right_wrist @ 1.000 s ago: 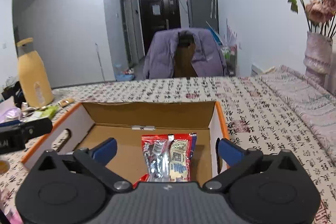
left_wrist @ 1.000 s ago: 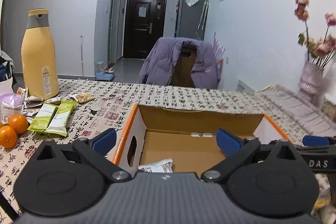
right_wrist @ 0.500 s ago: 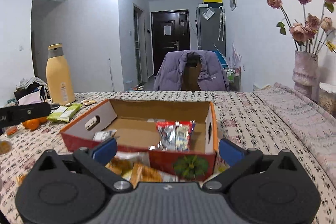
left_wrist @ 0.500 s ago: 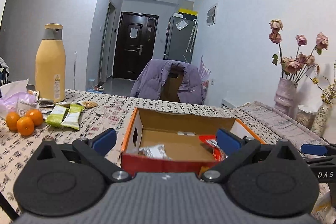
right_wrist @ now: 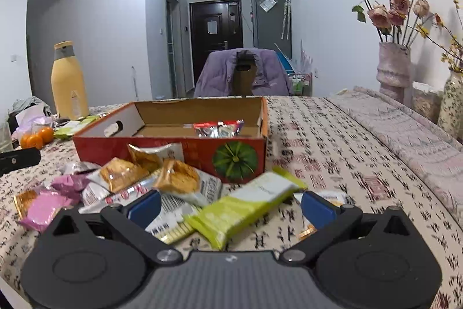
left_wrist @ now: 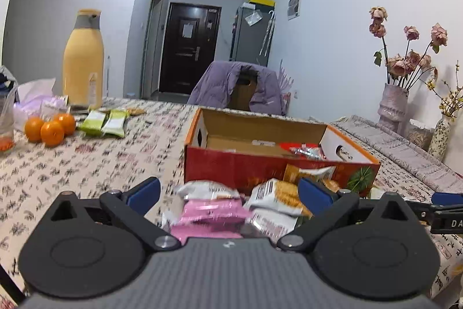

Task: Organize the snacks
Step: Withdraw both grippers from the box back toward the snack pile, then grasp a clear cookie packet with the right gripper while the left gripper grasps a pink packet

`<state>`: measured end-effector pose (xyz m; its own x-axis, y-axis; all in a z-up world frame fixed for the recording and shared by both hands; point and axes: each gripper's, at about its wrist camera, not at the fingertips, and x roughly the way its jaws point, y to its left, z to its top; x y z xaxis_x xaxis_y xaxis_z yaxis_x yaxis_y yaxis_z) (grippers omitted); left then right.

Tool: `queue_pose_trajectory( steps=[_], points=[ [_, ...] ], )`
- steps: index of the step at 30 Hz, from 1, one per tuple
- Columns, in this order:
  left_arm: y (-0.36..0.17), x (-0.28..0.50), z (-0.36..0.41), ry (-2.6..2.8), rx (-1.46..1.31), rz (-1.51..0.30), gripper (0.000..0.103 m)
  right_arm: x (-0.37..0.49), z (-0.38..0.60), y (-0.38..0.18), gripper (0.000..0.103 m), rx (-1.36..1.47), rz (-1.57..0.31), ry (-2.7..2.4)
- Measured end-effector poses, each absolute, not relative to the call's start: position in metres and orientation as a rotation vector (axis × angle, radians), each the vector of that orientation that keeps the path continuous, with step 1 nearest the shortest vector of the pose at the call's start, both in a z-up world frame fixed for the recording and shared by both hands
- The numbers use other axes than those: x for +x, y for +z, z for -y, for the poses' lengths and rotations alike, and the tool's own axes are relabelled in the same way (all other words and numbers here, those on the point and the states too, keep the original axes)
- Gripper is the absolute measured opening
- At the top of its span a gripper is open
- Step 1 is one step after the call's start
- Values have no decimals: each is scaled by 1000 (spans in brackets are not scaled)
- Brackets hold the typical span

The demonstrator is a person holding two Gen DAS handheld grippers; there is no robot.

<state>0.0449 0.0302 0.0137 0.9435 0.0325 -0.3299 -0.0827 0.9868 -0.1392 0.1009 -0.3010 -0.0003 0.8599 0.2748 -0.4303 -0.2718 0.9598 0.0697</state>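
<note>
A red cardboard box (left_wrist: 260, 167) (right_wrist: 162, 146) with an orange rim stands on the patterned table and holds a red and silver snack packet (right_wrist: 218, 128) (left_wrist: 303, 149). A pile of loose snack packets lies in front of the box: pink packets (left_wrist: 208, 213) (right_wrist: 46, 207), cracker packets (left_wrist: 277, 193) (right_wrist: 179, 178) and a lime green bar (right_wrist: 246, 207). My left gripper (left_wrist: 228, 193) is open and empty above the pink packets. My right gripper (right_wrist: 230, 206) is open and empty above the green bar.
A tall yellow bottle (left_wrist: 83, 60) (right_wrist: 69, 83), oranges (left_wrist: 49, 128) and two green packets (left_wrist: 105, 123) sit at the table's left. Vases with dried roses (left_wrist: 395, 103) (right_wrist: 395, 71) stand at the right. A chair with a purple jacket (left_wrist: 237, 86) is behind the table.
Both grippers have pulled back from over the box toward the near side of the table. The snack pile in front of the box has come into view. The red packet stays in the box.
</note>
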Motion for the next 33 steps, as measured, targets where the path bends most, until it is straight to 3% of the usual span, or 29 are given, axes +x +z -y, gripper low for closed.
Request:
queue_pose_trajectory(
  steps=[16,22,29,33],
  points=[
    [5,46,-34,64,-150,-366,103,120,331,-12,102,-16,-479,160],
    [5,47,-35,71,-150,-371,103,150,349,-21,87,-25,-542,99],
    [3,48,-34,73,-137,-393,103,177,355,-35,52,-25,-637,86],
    [1,49,-36,84,-134,-414,103,176,355,-37,43,-14,-632,93]
  ],
)
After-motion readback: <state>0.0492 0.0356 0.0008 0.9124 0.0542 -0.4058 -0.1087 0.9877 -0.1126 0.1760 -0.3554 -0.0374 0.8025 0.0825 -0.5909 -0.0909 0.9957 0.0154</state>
